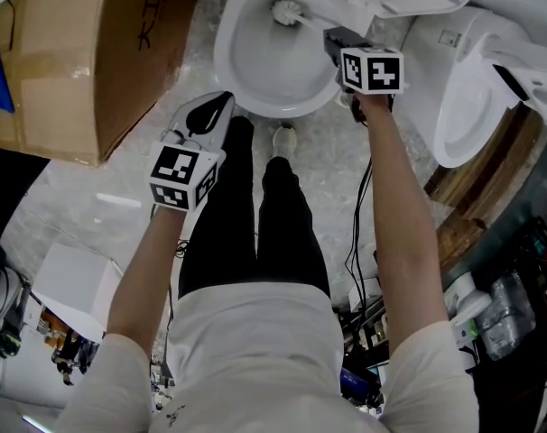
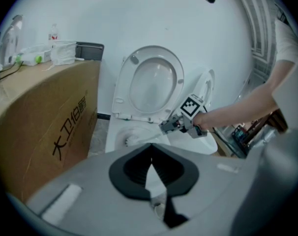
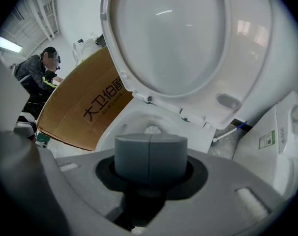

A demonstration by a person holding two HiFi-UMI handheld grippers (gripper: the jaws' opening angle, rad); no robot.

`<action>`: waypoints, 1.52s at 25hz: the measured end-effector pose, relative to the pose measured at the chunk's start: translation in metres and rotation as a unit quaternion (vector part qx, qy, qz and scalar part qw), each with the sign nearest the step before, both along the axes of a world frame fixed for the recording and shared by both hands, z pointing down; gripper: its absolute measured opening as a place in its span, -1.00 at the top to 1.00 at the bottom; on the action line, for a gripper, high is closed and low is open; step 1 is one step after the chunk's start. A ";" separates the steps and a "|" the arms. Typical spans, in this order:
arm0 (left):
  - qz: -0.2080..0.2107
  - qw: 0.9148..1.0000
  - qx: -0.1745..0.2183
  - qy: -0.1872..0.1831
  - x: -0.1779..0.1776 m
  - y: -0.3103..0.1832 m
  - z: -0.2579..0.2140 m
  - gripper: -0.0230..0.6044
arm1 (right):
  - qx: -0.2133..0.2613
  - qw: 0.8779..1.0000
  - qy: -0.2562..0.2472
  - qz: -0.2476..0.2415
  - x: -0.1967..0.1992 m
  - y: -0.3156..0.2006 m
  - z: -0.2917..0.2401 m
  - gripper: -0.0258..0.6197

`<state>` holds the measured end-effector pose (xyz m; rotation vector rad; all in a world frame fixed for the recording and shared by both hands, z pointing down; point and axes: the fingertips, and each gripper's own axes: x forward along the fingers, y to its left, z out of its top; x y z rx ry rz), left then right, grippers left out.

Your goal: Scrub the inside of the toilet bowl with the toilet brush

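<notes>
Toilet brush (image 1: pixel 287 11): the bristle head is set inside the toilet bowl (image 1: pixel 227 70), against the back wall below the rear rim. Its pale handle is led out toward the bowl's right rim.
Right gripper (image 1: pixel 335 41): the jaws are closed on the end of the brush handle.
Left gripper (image 1: pixel 208 114): it is held just outside the bowl's front rim, with the jaws brought together on nothing.
Raised seat (image 3: pixel 178 38): it is stood upright behind the bowl.
Risk, as judged: the handle may be twisted or slipped within the end grip under scrubbing pressure. Water may be flicked over the rim by a fast stroke.
</notes>
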<state>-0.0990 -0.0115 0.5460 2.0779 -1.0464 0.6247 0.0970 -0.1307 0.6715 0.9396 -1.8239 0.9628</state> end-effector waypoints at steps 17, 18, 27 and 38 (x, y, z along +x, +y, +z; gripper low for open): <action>-0.003 1.000 0.003 -0.001 0.004 0.003 -0.001 0.96 | -0.020 0.998 -0.019 -0.056 -0.034 0.030 0.005 0.47; -0.002 1.000 0.003 -0.001 0.005 0.004 -0.001 0.96 | -0.021 0.998 -0.020 -0.058 -0.035 0.033 0.005 0.47; -0.002 1.000 0.009 -0.002 0.015 0.008 -0.005 0.96 | -0.030 0.996 -0.025 -0.085 -0.035 0.054 0.006 0.47; -0.002 1.000 0.016 -0.007 0.028 0.019 -0.013 0.96 | -0.050 0.990 -0.018 -0.130 -0.025 0.087 0.009 0.47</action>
